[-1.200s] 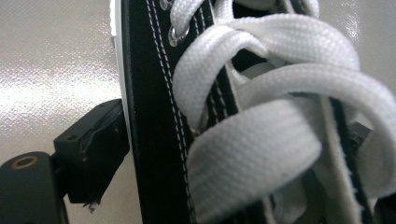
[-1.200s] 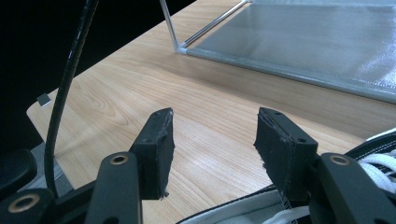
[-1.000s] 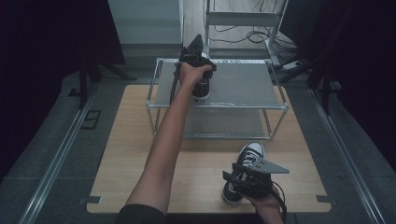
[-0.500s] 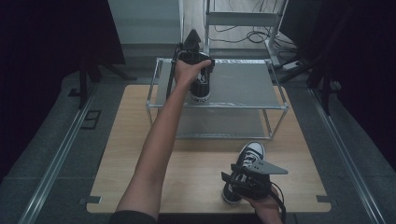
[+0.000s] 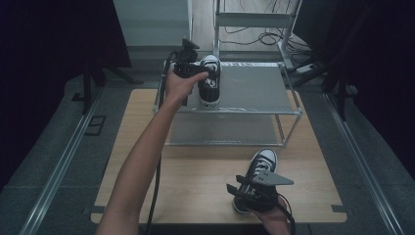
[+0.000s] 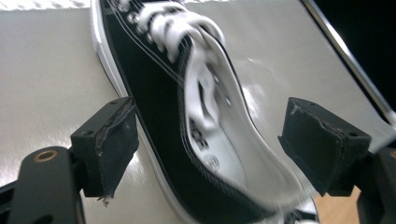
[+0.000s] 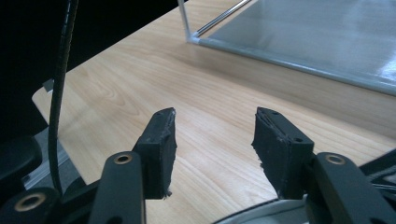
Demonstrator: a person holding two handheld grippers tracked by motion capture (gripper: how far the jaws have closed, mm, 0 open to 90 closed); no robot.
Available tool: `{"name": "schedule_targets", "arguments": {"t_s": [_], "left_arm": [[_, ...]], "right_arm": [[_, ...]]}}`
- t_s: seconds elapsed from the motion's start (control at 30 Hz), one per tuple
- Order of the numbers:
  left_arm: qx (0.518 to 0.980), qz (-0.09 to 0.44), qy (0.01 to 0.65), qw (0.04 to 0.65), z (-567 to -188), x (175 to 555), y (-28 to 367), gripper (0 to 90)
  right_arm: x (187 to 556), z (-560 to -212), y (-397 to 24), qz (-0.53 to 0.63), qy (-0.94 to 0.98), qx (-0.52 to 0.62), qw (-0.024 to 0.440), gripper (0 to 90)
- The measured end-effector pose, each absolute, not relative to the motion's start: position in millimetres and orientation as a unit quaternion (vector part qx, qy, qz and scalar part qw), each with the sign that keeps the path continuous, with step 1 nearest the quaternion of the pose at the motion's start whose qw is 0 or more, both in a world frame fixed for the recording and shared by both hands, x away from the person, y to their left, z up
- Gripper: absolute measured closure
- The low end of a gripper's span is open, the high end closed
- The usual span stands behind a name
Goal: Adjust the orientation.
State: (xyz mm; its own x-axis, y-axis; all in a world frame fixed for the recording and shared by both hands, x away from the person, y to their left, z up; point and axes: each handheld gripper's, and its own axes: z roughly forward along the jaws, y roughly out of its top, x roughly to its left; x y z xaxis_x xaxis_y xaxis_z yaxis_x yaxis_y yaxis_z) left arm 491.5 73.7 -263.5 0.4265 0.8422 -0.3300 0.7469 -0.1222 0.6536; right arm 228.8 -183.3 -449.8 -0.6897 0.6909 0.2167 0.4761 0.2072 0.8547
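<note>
A black high-top sneaker with white laces (image 5: 210, 83) stands on the top shelf of a metal rack (image 5: 254, 88), toe pointing away. My left gripper (image 5: 200, 73) reaches it from the left. In the left gripper view its jaws (image 6: 210, 112) straddle the heel end of the sneaker (image 6: 187, 116) and have just been closing; the right pad (image 6: 322, 144) still stands apart from it. A second sneaker (image 5: 259, 166) sits on the wooden table near the front. My right gripper (image 5: 252, 193) hovers at its heel, open, jaws just narrowed, pads (image 7: 161, 149) bare.
The rack's lower shelf (image 5: 225, 129) and thin corner posts stand behind the front sneaker. The wooden table (image 7: 140, 93) ends at dark floor with rails on both sides. A cable (image 7: 63, 79) hangs at the left of the right gripper view.
The left hand has swung to the left side of the shelf sneaker, so the shoe now shows beside it. The right hand has stayed put.
</note>
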Motion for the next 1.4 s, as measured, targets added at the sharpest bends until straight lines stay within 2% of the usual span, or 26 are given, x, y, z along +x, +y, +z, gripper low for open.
{"name": "schedule_targets", "arguments": {"t_s": [0.23,0.3,0.33,0.37,0.7,0.77,0.83,1.3,1.4], "left_arm": [[0.752,0.053,0.507,0.417,-270,469,95,22.3],[0.752,0.054,0.505,0.421,-272,464,101,22.8],[0.753,0.054,0.502,0.421,-275,459,105,22.9],[0.753,0.054,0.502,0.421,-275,459,105,23.2],[0.766,0.051,0.471,0.434,-289,426,120,23.3],[0.767,0.048,0.467,0.438,-293,420,124,23.3],[0.767,0.044,0.462,0.443,-297,414,128,23.3],[0.782,0.030,0.444,0.437,-353,373,151,23.2],[0.781,0.034,0.446,0.436,-363,364,156,23.5]], "right_arm": [[223,-458,-168,0.484,0.790,0.364,0.093,73.3],[221,-460,-165,0.477,0.795,0.361,0.100,75.2],[217,-460,-163,0.465,0.799,0.356,0.135,78.5],[215,-460,-163,0.465,0.797,0.358,0.144,81.3],[196,-473,-155,0.447,0.814,0.344,0.137,85.9],[193,-484,-157,0.435,0.817,0.347,0.152,89.7],[192,-486,-159,0.430,0.817,0.347,0.165,89.8],[178,-488,-206,0.439,0.808,0.358,0.161,90.0],[174,-488,-220,0.426,0.802,0.374,0.187,90.0]]}}
